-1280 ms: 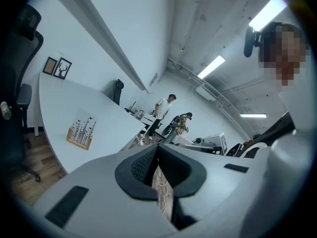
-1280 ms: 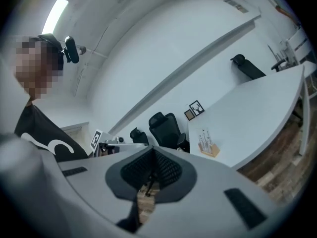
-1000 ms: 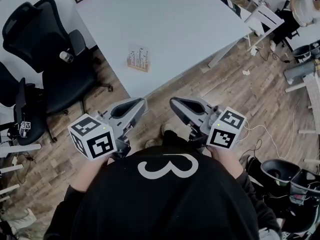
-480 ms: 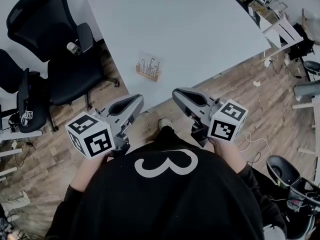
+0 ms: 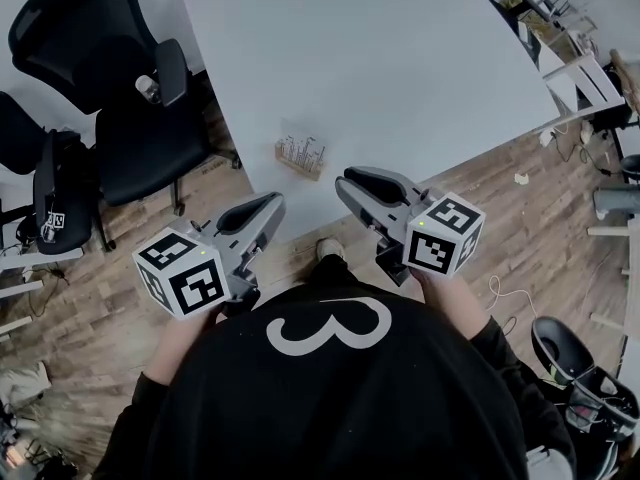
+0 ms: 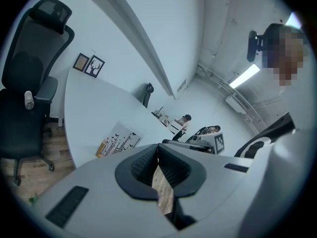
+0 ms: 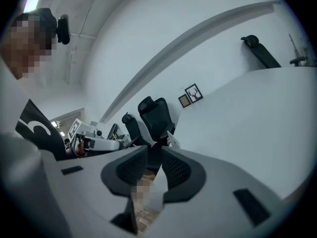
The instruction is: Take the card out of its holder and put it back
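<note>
A wooden card holder stands near the front edge of the white table, with a white printed card upright in it. It also shows in the left gripper view, the card leaning in its holder. My left gripper hovers over the floor just short of the table edge, its jaws shut on nothing. My right gripper sits at the table edge, right of the holder. Its jaws have just been opening and stand apart with nothing between them.
Black office chairs stand left of the table on the wooden floor. Two framed pictures lean at the table's far end. White furniture and a dark bin crowd the right side.
Both grippers have come closer to the table's front edge and the card holder. The right gripper has shifted left toward the holder.
</note>
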`<state>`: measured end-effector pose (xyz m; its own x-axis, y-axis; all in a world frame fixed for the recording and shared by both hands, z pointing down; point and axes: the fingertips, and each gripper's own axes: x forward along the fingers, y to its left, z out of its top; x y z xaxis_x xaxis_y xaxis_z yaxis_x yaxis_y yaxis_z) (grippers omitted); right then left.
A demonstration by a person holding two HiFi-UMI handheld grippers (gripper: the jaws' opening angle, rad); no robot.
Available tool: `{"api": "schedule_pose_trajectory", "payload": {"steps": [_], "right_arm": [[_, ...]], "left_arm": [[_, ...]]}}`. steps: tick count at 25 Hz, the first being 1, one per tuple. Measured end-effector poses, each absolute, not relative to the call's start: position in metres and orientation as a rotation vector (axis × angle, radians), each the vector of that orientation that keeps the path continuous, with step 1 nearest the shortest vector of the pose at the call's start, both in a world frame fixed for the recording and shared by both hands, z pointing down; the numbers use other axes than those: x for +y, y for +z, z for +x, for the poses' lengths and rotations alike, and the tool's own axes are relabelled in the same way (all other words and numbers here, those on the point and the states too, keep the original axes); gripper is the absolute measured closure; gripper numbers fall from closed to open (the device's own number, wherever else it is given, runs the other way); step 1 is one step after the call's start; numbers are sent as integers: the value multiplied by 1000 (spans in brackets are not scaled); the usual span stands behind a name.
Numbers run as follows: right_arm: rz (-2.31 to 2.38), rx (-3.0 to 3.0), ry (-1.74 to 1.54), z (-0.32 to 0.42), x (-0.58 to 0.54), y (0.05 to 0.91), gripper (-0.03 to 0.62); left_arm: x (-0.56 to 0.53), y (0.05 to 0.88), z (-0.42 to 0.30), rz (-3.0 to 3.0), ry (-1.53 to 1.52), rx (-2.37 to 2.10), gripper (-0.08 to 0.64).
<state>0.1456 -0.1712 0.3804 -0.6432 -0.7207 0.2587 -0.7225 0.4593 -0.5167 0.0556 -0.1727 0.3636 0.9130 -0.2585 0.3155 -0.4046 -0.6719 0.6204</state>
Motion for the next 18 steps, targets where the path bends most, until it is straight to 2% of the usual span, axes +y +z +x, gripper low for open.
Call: {"api": "schedule_pose_trajectory", "payload": {"steps": [3,5,18], "right_arm": [[1326,-2642,873,147,-185,392,502],[1321,-2614,804,146,-195,400,471],[1309,-2555,775,141,-234,443,472]], "left_arm": [[-182,370,54,2322,263,-496,546],[-188,373,53,2311,265,-511,546],[-209,383,39,2256,269,-611,546]]}}
